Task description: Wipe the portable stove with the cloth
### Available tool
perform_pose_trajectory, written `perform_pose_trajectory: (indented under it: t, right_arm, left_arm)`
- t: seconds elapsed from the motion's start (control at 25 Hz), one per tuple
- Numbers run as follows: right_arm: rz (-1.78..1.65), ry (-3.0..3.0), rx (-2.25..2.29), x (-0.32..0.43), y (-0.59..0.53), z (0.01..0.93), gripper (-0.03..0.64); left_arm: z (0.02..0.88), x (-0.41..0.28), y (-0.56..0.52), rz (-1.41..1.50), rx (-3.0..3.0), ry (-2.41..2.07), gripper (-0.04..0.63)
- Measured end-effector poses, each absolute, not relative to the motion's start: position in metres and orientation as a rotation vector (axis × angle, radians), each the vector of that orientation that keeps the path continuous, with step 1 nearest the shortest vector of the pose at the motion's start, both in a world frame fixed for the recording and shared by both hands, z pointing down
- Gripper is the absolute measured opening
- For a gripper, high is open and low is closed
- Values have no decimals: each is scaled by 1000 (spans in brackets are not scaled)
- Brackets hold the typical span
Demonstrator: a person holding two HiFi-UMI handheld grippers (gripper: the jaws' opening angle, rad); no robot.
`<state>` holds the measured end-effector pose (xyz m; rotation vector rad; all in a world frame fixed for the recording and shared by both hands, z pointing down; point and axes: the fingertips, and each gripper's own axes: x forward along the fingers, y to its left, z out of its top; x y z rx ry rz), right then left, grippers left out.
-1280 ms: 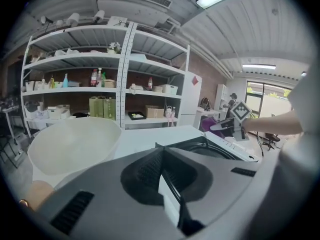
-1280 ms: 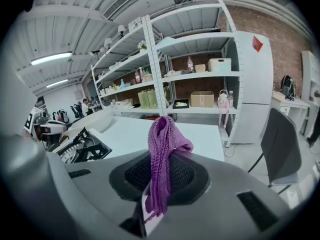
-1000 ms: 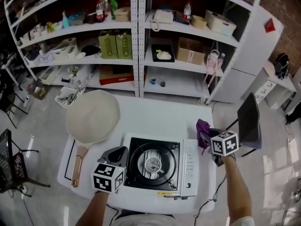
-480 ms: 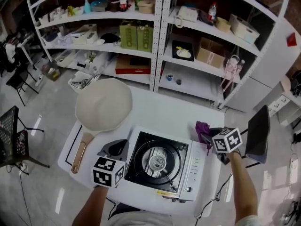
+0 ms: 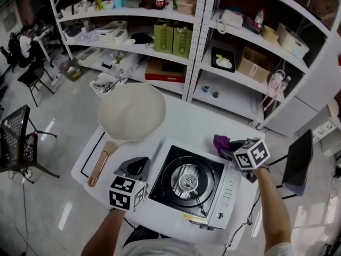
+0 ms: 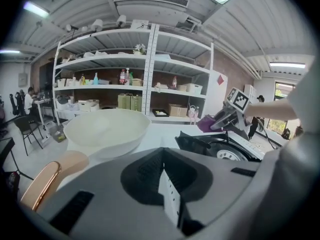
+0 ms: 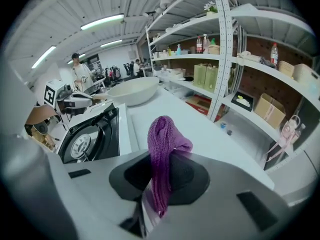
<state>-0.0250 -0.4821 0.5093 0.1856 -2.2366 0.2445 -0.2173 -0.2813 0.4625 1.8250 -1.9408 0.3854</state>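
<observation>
Cloth [image 7: 162,144] pinched by right gripper [image 7: 150,204], pan [image 5: 131,111] beside stove [image 5: 189,180]

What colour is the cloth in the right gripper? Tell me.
Purple. The cloth, clamped in the right gripper, shows best in the right gripper view.

From here I read the cloth [image 7: 161,144] as a purple knit, ribbed and rough; the portable stove [image 5: 176,193] has a black top with some sheen, a silvery metal burner [image 5: 187,182] and smooth white sides; the pan [image 5: 131,111] is matt cream, its handle [image 5: 98,167] like pale wood with a coppery shine; the table [image 5: 186,127] is smooth white; the floor [image 5: 58,143] is glossy; the left gripper [image 6: 167,194] and right gripper [image 7: 151,204] look like matt grey plastic.
</observation>
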Motion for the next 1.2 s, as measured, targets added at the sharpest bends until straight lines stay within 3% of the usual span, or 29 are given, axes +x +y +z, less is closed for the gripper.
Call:
perform_pose_trajectory:
  t: [0.48,1.2]
  right_arm:
    - [211,-2270,-51,-121,-449,509,61]
    - [91,-2190,-196,-160,-436,509,61]
  left_arm:
    - [471,-228,-254,355,1729,-2006,6]
    - [480,-238,-220,313,1613,-2074,5]
